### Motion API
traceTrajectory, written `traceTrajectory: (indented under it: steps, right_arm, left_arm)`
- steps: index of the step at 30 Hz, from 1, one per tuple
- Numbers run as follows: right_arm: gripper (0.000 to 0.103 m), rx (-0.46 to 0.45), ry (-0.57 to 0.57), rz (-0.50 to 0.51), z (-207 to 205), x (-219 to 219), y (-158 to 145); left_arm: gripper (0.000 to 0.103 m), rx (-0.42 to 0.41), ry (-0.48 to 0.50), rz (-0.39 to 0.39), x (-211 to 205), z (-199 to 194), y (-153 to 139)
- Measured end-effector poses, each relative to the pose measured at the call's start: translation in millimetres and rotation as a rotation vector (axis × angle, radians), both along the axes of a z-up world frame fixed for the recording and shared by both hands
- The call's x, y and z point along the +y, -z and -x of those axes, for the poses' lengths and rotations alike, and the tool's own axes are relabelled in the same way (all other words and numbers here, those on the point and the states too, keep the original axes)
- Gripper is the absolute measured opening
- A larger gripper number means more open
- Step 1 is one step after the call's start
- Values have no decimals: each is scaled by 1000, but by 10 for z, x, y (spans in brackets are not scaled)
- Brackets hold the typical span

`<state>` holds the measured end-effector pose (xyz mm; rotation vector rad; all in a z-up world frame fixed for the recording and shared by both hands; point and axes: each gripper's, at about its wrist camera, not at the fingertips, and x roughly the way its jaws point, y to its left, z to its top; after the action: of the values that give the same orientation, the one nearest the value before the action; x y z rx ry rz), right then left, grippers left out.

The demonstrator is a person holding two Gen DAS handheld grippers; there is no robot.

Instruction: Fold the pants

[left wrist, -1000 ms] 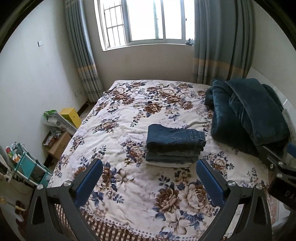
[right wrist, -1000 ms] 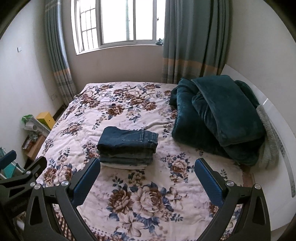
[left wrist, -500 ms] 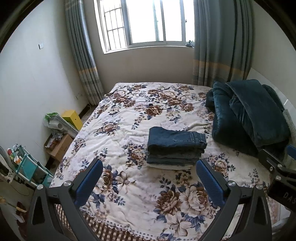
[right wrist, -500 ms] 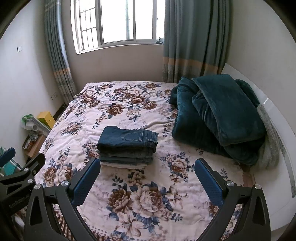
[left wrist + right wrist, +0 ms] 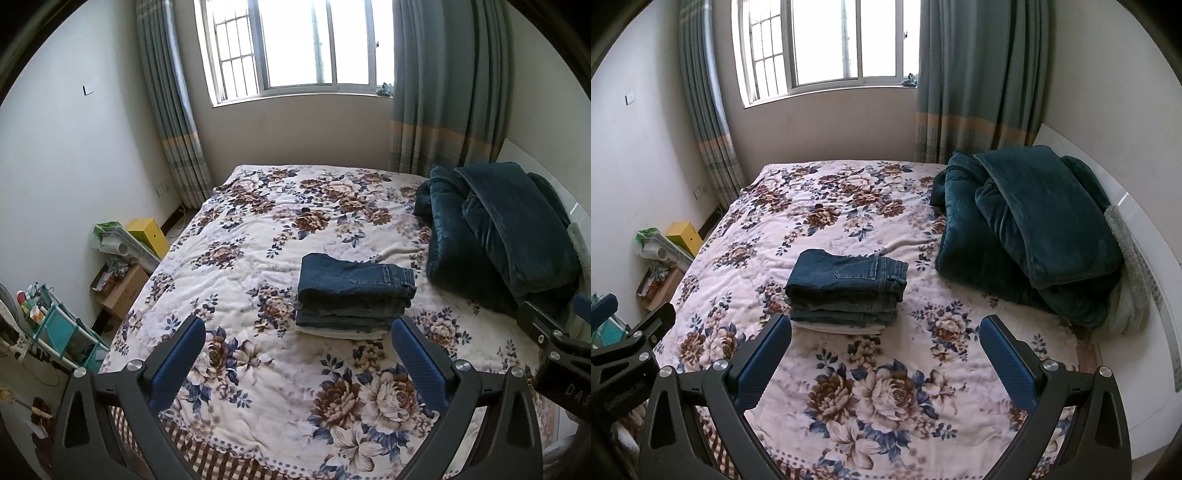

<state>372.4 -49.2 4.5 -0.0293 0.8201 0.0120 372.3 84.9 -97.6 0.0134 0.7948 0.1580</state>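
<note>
Daylight pours in through the window [image 5: 295, 48], which is blown out to white, and lights the bed [image 5: 258, 258] evenly with only soft shadows. Both views are sharp in the middle, but the fisheye bends the walls and leaves black corners.

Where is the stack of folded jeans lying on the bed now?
In both wrist views the stack of folded jeans lies mid-bed on the floral blanket, left of the dark green quilt, beyond both open grippers.
</note>
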Motion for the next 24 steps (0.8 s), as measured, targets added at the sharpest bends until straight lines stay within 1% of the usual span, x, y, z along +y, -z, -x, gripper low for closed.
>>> traceTrajectory:
  steps: [13,24]
  right_arm:
    - [103,-4,0,5,23,74,86]
    - [103,-6,1,5,17,99,88]
  left_arm:
    - [103,-7,-5,2,1,-6,-3]
    - [103,-11,-8,-2,2,-1,-1]
